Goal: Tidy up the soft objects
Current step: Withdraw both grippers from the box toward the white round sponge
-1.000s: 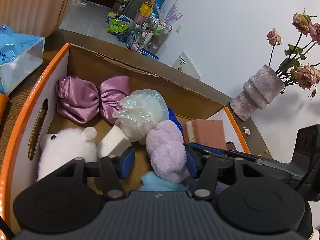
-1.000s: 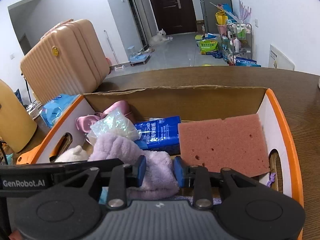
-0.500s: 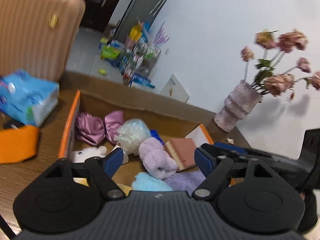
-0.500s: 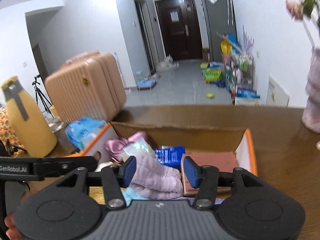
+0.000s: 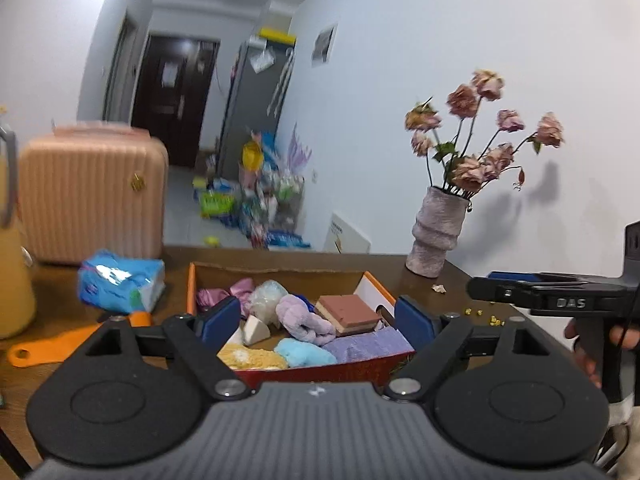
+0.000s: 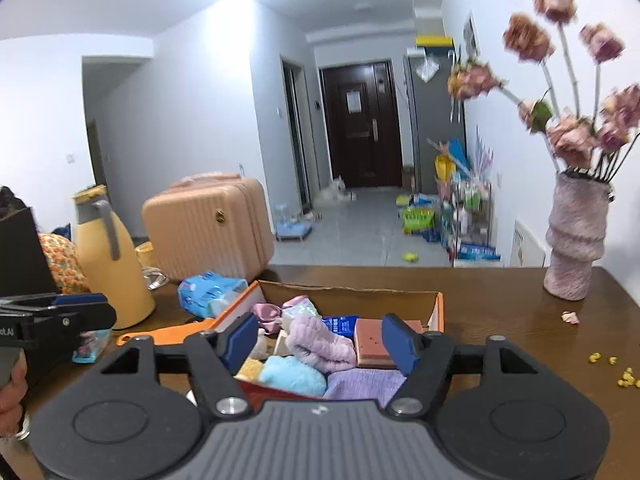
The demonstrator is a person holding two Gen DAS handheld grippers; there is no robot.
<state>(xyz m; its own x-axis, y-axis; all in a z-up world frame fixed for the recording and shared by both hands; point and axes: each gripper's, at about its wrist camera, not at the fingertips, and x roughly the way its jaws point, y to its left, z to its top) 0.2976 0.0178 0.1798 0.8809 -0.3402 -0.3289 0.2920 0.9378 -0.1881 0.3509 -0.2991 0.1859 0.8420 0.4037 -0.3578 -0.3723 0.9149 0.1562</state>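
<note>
An orange-rimmed cardboard box (image 5: 191,292) (image 6: 440,312) stands on the brown table with soft things inside. Among them are a lilac fluffy roll (image 5: 300,316) (image 6: 320,340), a pink sponge (image 5: 346,310), a light blue fluffy piece (image 6: 292,374), a purple cloth (image 5: 368,344) and a satin bow (image 5: 218,294). My left gripper (image 5: 318,318) hovers above the box's near side, its jaws opening with nothing between them. My right gripper (image 6: 320,338) hangs beside it, its jaws also opening and holding nothing. Neither touches the box.
A vase of dried roses (image 5: 438,236) (image 6: 576,236) stands at the table's right back. On the left are a blue tissue pack (image 5: 120,280), a yellow jug (image 6: 108,256) and an orange plastic tool (image 5: 52,346). Yellow crumbs (image 6: 624,376) lie at the right.
Both grippers have drawn back and up out of the box, so the box now looks smaller and farther. Both pairs of jaws have spread wider. The lilac roll stays in the box.
</note>
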